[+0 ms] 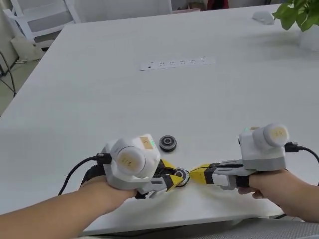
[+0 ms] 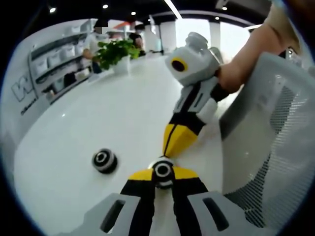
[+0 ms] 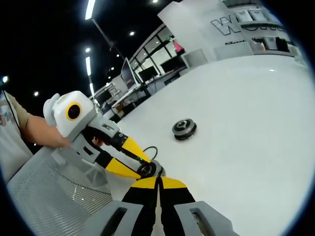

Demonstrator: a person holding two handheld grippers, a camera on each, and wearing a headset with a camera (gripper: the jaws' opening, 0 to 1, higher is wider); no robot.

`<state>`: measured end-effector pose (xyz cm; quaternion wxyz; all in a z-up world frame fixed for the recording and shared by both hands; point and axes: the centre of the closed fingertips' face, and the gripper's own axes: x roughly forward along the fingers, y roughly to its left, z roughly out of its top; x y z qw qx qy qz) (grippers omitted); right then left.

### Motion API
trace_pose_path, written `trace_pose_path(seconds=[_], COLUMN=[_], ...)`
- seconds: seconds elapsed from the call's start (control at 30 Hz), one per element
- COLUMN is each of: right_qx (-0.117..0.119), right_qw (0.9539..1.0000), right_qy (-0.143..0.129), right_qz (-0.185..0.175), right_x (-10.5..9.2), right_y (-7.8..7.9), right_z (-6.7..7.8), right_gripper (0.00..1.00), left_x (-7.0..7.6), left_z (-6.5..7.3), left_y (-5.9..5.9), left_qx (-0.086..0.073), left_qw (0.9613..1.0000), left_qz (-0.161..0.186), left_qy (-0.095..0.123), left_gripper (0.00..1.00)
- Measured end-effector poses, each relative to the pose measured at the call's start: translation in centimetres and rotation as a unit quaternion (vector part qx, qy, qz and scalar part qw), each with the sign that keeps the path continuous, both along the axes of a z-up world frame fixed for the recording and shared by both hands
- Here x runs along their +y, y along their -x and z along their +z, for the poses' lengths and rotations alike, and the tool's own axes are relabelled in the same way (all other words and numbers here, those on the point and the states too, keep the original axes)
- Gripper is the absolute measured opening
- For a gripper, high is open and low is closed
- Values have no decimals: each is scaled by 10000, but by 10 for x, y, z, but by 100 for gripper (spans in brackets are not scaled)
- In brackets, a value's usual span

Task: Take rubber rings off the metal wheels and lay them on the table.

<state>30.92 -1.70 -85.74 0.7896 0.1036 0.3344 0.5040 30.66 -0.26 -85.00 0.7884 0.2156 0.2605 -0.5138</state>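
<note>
Presently a metal wheel (image 2: 163, 170) is clamped in the left hand-held gripper (image 2: 162, 175), with the right hand-held gripper (image 3: 158, 180) closed just beside it.

One black-ringed wheel (image 1: 180, 177) is sitting pinched between the left gripper's (image 2: 163, 176) tips; another wheel (image 1: 168, 143) is lying flat just beyond.

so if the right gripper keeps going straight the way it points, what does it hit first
The metal wheel held by the left gripper: the right gripper, shut, points straight at it, its tips seemingly almost touching it. The loose wheel lies off that line.
</note>
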Motion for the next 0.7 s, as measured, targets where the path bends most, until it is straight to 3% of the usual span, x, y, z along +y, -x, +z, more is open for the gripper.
trace_pose_path(seconds=[0.7], right_qx=[167], right_qw=[9996], right_qy=[-187], right_qz=[-94], right_x=[1], right_y=[2], right_z=[7], right_gripper=[0], left_x=[-1], left_z=[0], left_y=[1], left_qx=[-21], left_qw=[10000], left_qz=[-23], left_qy=[-57], left_gripper=[12])
